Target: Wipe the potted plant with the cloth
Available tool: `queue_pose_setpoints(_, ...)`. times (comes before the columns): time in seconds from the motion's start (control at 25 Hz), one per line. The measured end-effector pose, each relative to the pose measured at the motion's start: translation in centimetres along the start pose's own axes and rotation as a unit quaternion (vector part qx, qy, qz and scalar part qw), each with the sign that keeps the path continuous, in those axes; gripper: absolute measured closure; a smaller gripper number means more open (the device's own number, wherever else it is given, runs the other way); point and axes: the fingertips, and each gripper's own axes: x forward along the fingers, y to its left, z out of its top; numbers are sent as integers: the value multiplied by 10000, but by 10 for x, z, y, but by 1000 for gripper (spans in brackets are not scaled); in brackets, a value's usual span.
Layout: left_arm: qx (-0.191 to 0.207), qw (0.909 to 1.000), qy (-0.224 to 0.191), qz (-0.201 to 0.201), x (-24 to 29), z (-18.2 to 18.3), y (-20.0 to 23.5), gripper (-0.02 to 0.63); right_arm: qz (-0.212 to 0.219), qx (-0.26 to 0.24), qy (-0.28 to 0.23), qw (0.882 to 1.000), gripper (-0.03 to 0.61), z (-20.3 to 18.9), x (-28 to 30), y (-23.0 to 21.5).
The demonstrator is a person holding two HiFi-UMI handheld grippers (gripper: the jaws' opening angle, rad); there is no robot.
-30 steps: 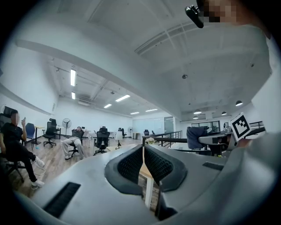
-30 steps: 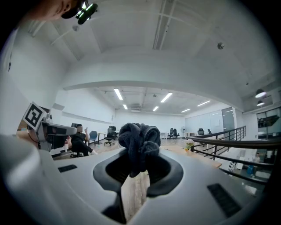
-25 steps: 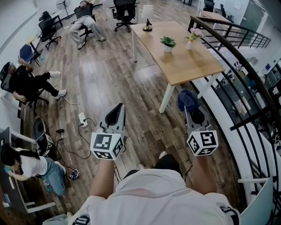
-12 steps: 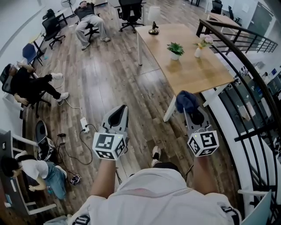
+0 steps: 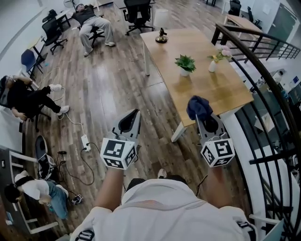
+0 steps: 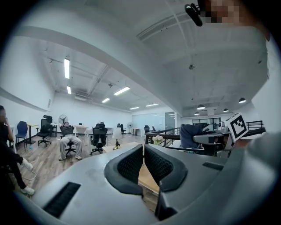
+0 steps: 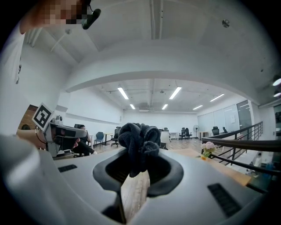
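Observation:
A small green potted plant [image 5: 185, 64] in a white pot stands on the wooden table [image 5: 207, 89] ahead, well beyond both grippers. My right gripper [image 5: 201, 111] is shut on a bunched dark blue cloth [image 5: 198, 107], held just over the table's near edge; the cloth [image 7: 139, 146] bulges up from between the jaws in the right gripper view. My left gripper [image 5: 130, 120] hangs over the plank floor left of the table, jaws shut with nothing between them [image 6: 143, 163]. Both point level.
A vase of pink flowers [image 5: 216, 59] stands right of the plant and a dark lamp base [image 5: 162, 36] at the table's far end. A black railing [image 5: 263, 75] runs along the right. Seated people [image 5: 28, 96] and office chairs [image 5: 136, 12] line the left and far side. Cables [image 5: 80, 146] lie on the floor.
Both grippers have moved forward toward the table together with the person. The plant and table now sit nearer. The cloth stays in the right gripper.

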Motion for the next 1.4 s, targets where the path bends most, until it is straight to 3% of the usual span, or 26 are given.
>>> queue_pose_setpoints(0.32,-169,9998,75,-122,73,-6,25,591,-73,160,197,9997,446,-19,60,-43)
queue_pose_setpoints(0.52,-221,9989,52,-422,131,-18,57,593,-380,224,352,9984,448,-35,109,-69)
queue_pose_setpoints(0.68,-94,9960,48,-885,186,-17,92,598,-798,146,470,9956,448,-35,155,-82)
queue_pose_setpoints(0.96,-123,9811,261,-1913,280,-18,148,598,-1685,237,785,9823,447,-41,231,-96)
queue_pose_setpoints(1.12,-295,9739,461,-2205,325,-32,172,598,-1982,320,1003,9745,448,-51,260,-99)
queue_pose_setpoints(1.4,-454,9573,777,-2747,387,-46,168,598,-2588,563,1281,9557,448,-61,265,-132)
